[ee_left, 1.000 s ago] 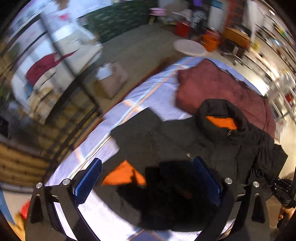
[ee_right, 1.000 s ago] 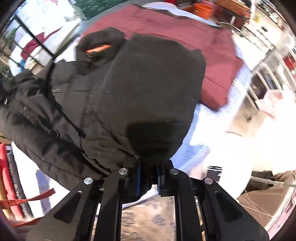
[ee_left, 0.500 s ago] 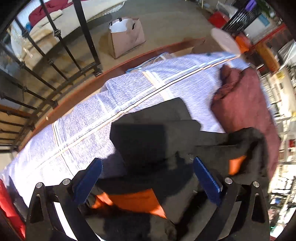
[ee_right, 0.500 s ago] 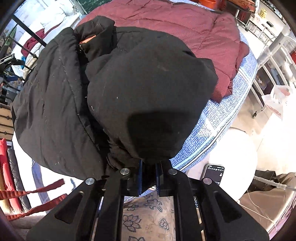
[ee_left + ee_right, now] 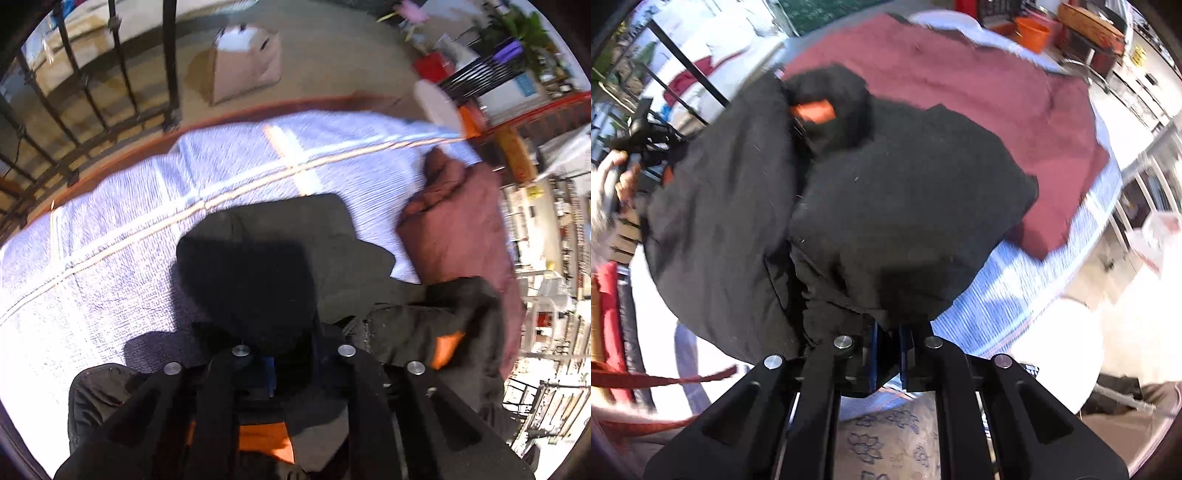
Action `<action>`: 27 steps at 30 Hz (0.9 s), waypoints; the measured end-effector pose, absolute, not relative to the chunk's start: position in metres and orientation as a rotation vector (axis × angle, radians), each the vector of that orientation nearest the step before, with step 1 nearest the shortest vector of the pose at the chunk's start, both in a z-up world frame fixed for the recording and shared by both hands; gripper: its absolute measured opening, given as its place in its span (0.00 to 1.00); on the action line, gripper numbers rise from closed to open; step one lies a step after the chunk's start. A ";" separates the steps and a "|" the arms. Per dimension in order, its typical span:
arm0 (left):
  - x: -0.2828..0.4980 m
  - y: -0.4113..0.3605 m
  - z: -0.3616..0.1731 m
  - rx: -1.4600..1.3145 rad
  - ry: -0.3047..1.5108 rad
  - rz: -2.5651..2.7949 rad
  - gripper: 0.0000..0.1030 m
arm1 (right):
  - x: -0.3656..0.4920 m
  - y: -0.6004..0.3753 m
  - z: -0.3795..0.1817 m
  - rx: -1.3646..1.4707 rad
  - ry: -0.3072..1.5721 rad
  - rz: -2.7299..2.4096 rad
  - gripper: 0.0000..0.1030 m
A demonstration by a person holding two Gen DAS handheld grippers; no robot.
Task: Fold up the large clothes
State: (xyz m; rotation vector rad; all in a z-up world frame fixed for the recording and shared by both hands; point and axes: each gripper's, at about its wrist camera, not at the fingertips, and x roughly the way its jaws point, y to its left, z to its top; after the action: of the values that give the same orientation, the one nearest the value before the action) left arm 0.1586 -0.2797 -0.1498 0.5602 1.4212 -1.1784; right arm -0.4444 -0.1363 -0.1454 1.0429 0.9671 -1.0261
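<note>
A large black padded jacket (image 5: pixel 879 206) with orange lining lies on a bed with a blue-white cover (image 5: pixel 147 206). In the left wrist view my left gripper (image 5: pixel 291 354) is shut on a black fold of the jacket (image 5: pixel 255 266), with orange lining (image 5: pixel 266 439) showing below. In the right wrist view my right gripper (image 5: pixel 888 350) is shut on the jacket's near edge, and the hood with its orange patch (image 5: pixel 812 110) lies beyond. The left gripper (image 5: pixel 646 144) and a hand show at the far left of that view.
A maroon quilt (image 5: pixel 979 96) (image 5: pixel 458 229) lies on the bed beyond the jacket. A black metal railing (image 5: pixel 92 92) and a brown paper bag (image 5: pixel 243 62) stand past the bed's far edge. A patterned rug (image 5: pixel 886 435) lies under the right gripper.
My left gripper was open over the jacket and has now shut on a fold of it. My right gripper has stayed shut on the jacket as it shifted over the bed.
</note>
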 end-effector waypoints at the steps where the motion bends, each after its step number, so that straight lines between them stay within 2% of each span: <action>1: 0.161 -0.271 -0.138 0.536 1.410 -1.189 0.11 | -0.442 -0.140 -0.135 1.053 0.941 -1.015 0.08; 6: 0.187 -0.190 -0.056 0.305 1.329 -1.211 0.09 | -0.405 -0.166 -0.050 0.935 0.810 -0.878 0.07; 12: 0.209 -0.038 0.044 0.160 1.170 -1.077 0.07 | -0.368 -0.200 0.041 0.830 0.632 -0.682 0.06; 17: 0.207 0.079 0.135 0.046 0.951 -0.926 0.07 | -0.324 -0.259 0.114 0.662 0.458 -0.474 0.06; 20: 0.214 0.116 0.165 -0.004 0.849 -0.863 0.07 | -0.261 -0.289 0.131 0.520 0.400 -0.337 0.06; 23: 0.223 0.128 0.159 0.028 0.778 -0.772 0.07 | -0.188 -0.319 0.112 0.504 0.427 -0.260 0.08; 25: 0.238 0.126 0.126 0.052 0.816 -0.674 0.12 | -0.150 -0.338 0.081 0.530 0.474 -0.323 0.20; 26: 0.243 0.125 0.107 0.075 0.867 -0.648 0.15 | -0.134 -0.347 0.052 0.544 0.543 -0.433 0.62; 27: 0.254 0.123 0.080 0.086 0.958 -0.615 0.17 | -0.121 -0.355 0.021 0.601 0.657 -0.504 0.89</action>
State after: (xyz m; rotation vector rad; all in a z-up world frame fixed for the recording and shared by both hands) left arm 0.2536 0.1228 0.0802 0.0859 0.9580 -0.6152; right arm -0.1205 -0.3550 0.0210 0.6011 0.6570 -0.5035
